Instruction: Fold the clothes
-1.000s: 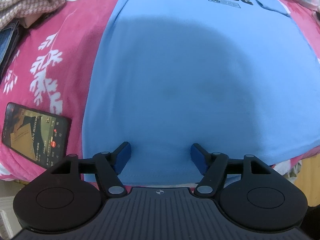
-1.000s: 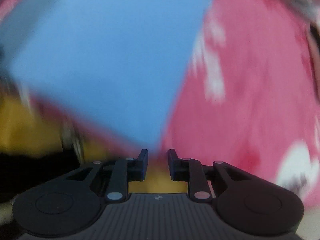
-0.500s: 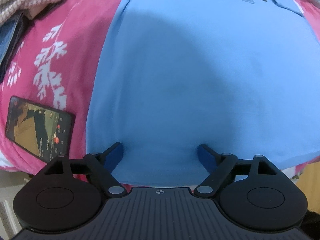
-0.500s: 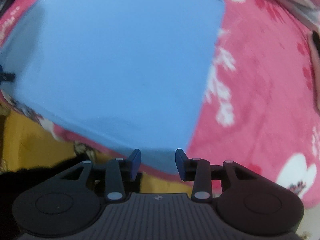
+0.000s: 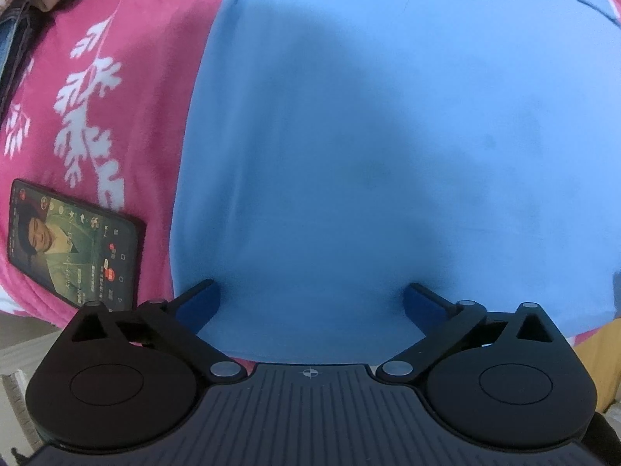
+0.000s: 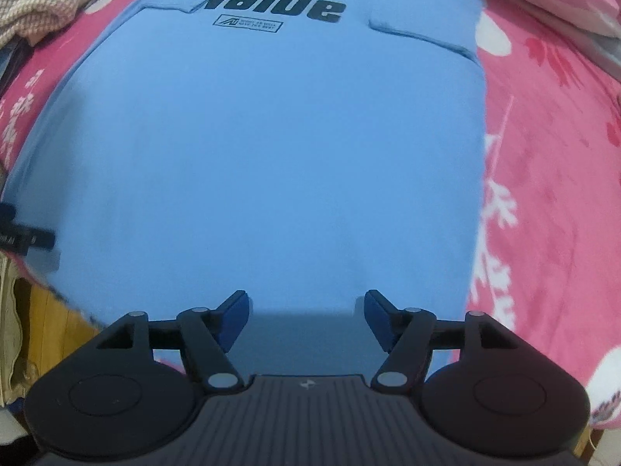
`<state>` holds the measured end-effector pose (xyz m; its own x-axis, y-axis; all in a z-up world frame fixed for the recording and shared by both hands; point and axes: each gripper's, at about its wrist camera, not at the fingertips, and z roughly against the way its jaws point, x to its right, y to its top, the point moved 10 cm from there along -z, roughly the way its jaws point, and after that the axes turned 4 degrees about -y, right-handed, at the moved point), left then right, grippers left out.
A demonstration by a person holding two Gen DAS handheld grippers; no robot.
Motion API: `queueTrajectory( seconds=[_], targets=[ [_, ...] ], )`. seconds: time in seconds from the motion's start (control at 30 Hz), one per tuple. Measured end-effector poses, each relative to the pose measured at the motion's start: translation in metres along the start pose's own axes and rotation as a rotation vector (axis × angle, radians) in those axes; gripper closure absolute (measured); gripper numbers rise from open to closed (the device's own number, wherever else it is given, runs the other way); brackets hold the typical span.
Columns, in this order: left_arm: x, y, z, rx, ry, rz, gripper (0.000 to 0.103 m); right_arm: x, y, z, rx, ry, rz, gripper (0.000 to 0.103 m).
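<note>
We see the blue T-shirt [image 6: 271, 147] lying flat on the pink floral blanket [image 6: 551, 178], sleeves folded in. Left gripper [image 5: 312, 299] over the hem, jaws opening wide, nothing pinched. Right gripper [image 6: 306, 312] likewise opening, nothing gripped. Phone [image 5: 73, 240] beside the shirt.

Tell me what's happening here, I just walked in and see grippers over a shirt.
A person is folding a blue T-shirt spread on a pink blanket, with a handheld gripper in each hand. The sleeves are already folded in. Both the left gripper and the right gripper hang above the shirt's bottom hem, jaws opening, gripping nothing. A phone lies beside the shirt.
</note>
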<state>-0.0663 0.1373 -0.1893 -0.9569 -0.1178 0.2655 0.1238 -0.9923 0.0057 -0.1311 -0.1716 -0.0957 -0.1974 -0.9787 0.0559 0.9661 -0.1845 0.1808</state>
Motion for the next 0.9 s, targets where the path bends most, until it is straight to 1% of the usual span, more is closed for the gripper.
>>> queueTrajectory(
  seconds=[0.1, 0.17, 0.2, 0.27, 0.37, 0.47, 0.77, 0.9],
  targets=[
    [0.001, 0.003, -0.003, -0.032, -0.002, -0.005, 0.0, -0.005, 0.008, -0.016, -0.01, 0.007, -0.023, 0.032],
    [0.001, 0.005, -0.004, -0.051, -0.006, -0.014, 0.0, -0.006, 0.01, -0.024, -0.023, 0.002, -0.019, 0.024],
    [0.001, 0.005, -0.005, -0.06, -0.008, -0.023, 0.0, -0.007, 0.011, -0.028, -0.027, -0.001, -0.019, 0.022],
    [0.002, 0.006, -0.005, -0.073, -0.007, -0.032, 0.0, -0.01, 0.011, -0.032, -0.021, -0.007, -0.016, 0.012],
    [0.003, 0.008, -0.006, -0.086, -0.004, -0.045, 0.0, -0.013, 0.011, -0.037, -0.02, -0.018, -0.018, 0.005],
    [0.005, 0.009, -0.006, -0.1, -0.003, -0.065, 0.0, -0.014, 0.012, -0.039, -0.03, -0.027, -0.037, 0.001],
    [0.008, 0.012, -0.005, -0.115, -0.004, -0.09, 0.0, -0.014, 0.014, -0.042, -0.063, -0.04, -0.063, 0.0],
    [0.009, 0.014, -0.005, -0.129, -0.002, -0.098, 0.0, -0.016, 0.014, -0.044, -0.074, -0.072, -0.063, 0.0]
  ],
)
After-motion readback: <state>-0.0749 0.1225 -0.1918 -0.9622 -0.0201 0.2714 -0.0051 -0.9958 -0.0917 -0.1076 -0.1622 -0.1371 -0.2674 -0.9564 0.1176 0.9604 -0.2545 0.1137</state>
